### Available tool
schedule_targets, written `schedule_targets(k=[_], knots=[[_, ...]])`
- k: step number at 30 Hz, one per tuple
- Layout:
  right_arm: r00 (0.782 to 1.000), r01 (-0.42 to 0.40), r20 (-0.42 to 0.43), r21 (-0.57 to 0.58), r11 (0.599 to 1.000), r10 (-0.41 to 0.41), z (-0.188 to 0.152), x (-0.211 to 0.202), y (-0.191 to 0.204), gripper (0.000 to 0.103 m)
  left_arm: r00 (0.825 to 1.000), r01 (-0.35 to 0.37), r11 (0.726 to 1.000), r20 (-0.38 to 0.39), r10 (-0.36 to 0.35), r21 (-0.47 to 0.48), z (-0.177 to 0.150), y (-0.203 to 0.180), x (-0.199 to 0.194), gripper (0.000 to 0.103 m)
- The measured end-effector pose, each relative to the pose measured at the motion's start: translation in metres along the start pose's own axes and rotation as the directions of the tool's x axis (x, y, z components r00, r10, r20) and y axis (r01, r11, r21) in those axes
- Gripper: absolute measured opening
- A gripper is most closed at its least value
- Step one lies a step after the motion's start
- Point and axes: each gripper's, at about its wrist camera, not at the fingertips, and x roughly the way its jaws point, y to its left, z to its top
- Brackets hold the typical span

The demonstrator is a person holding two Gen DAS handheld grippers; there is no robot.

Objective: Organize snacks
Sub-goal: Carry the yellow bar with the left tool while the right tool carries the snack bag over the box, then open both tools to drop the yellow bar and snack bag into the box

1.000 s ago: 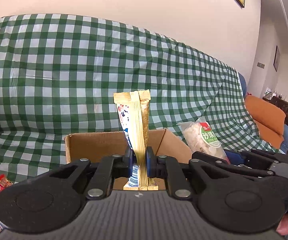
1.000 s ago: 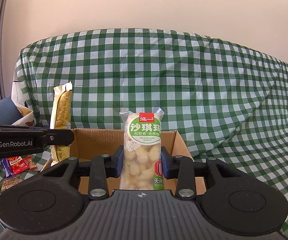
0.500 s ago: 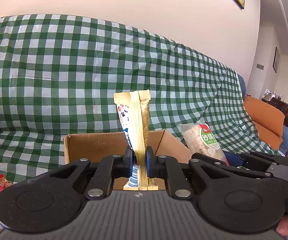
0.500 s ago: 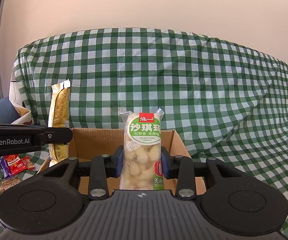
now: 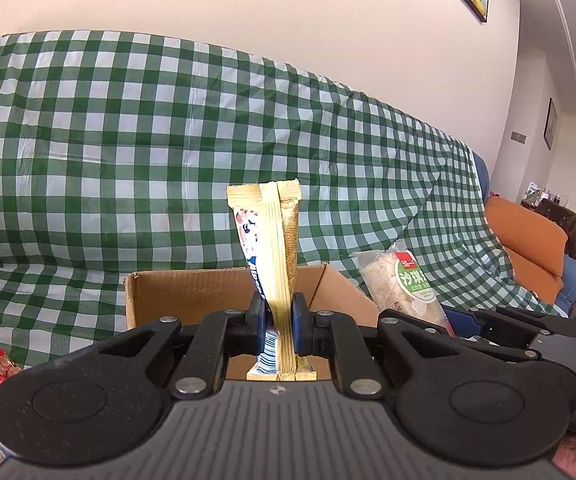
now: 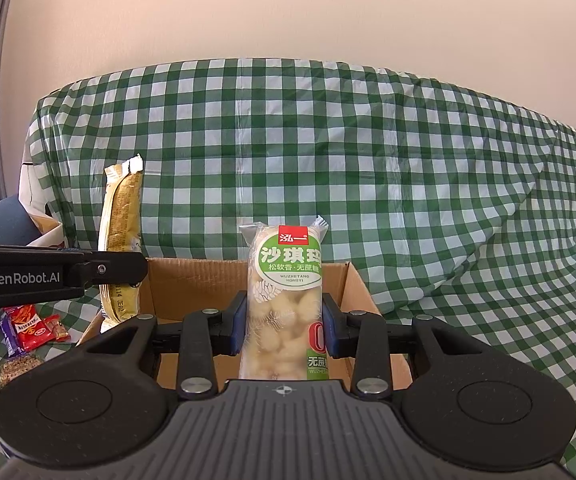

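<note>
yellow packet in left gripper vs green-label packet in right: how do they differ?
Wrapper: the yellow packet is opaque with printed art; the green-label packet is clear, showing pale puffed pieces.
Shape: the yellow packet looks slim and taller; the green-label packet is wider and plumper.
Grip: the left gripper pinches the yellow packet narrowly; the right gripper spans the green-label packet's full width.
Shared: both are held upright near the cardboard box.

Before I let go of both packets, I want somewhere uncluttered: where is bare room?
Bare floor shows inside the cardboard box. Checked cloth right of the box is open. Crowded: loose snack packets left of it.
</note>
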Motion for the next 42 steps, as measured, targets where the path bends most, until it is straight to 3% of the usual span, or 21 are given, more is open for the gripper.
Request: schedule_targets(k=[36,40,42], knots=[[1.000,-0.002,0.012,-0.013,1.000,0.002,-0.0011,-0.0001,0.0049,0.038,1.000,-0.001,1.000,0.011,0.001,-0.012,0.0028,-0.0039,-0.0030,0.013],[1.000,-0.004,0.005,-0.016,1.000,0.004,-0.0018,0.0008,0.0047,0.039,1.000,0.027,0.999,-0.013,-0.027,-0.022,0.0039,-0.0053,-0.0010,0.014],[1.000,0.000,-0.006,-0.022,1.000,0.000,-0.0021,0.0031,0.0055,0.043,0.999,0.035,0.999,-0.023,-0.035,-0.010,0.0028,-0.0087,0.0000,0.022]])
